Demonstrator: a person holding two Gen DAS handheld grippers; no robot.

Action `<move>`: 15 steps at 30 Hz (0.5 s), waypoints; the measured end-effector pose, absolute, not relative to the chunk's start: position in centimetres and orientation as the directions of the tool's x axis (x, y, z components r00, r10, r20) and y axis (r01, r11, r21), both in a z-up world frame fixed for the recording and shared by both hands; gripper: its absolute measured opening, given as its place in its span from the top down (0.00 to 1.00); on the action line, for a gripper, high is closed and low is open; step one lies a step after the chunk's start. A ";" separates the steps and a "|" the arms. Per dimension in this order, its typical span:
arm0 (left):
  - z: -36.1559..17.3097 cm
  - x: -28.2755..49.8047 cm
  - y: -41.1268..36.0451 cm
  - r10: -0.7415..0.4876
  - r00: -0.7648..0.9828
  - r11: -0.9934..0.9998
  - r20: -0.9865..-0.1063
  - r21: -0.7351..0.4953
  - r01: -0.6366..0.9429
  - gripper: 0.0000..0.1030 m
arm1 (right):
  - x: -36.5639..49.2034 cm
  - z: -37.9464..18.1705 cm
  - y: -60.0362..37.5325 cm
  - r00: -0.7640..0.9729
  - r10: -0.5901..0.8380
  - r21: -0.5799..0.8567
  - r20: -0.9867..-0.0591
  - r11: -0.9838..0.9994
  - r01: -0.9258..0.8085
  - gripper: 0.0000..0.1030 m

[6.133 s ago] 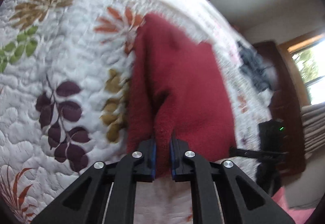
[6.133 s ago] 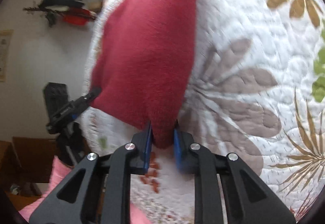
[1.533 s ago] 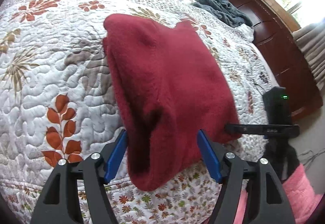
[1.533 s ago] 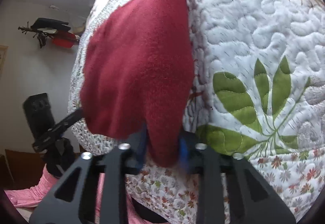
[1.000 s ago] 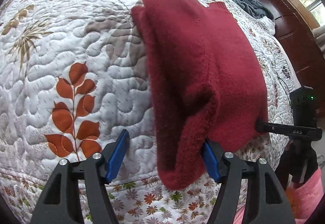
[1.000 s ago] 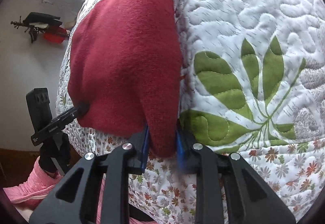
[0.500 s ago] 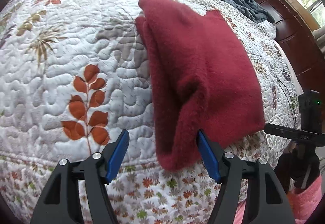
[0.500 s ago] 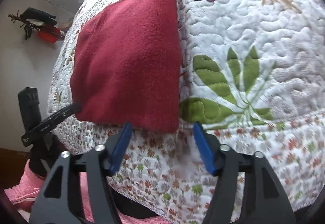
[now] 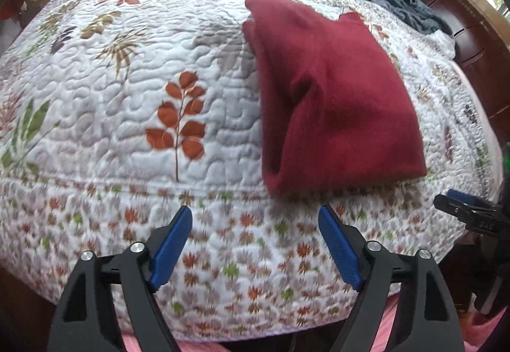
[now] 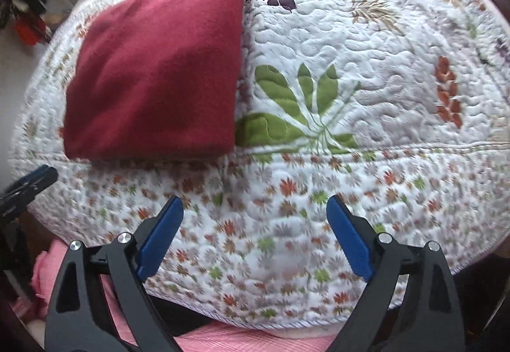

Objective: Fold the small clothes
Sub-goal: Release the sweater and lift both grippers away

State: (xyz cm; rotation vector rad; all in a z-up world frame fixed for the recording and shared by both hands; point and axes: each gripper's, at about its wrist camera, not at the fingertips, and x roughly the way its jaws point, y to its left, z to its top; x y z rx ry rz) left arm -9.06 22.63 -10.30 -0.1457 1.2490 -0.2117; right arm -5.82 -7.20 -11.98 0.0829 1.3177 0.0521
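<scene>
While both tools hang over the near edge of the bed, the left tool (image 9: 255, 243) and the right tool (image 10: 253, 237) each have their blue fingers spread wide apart, gripping nothing. Beyond them, the folded red sweater (image 9: 331, 103) lies on the flowered quilt (image 9: 127, 81), at centre right of the left view and upper left of the right view. It looks soft, thick and light, likely to sag and unfold if lifted by one layer; pinching all layers at the near corners seems safest. A grey cloth (image 9: 401, 4) lies far back.
</scene>
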 end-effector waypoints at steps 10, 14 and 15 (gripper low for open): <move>-9.5 -11.2 20.9 -0.169 0.312 0.985 -0.935 -0.146 0.097 0.19 | -7.3 -10.3 -4.6 0.258 -0.007 -0.004 -0.966 1.000 0.015 0.07; -8.5 -11.4 21.0 -0.148 0.335 0.988 -0.930 -0.126 0.087 0.19 | -7.7 -9.2 -4.2 0.274 -0.027 -0.024 -0.961 1.000 0.015 0.07; -8.2 -11.5 21.1 -0.141 0.338 0.989 -0.930 -0.121 0.081 0.19 | -7.8 -8.8 -4.2 0.280 -0.015 -0.011 -0.960 1.000 0.015 0.07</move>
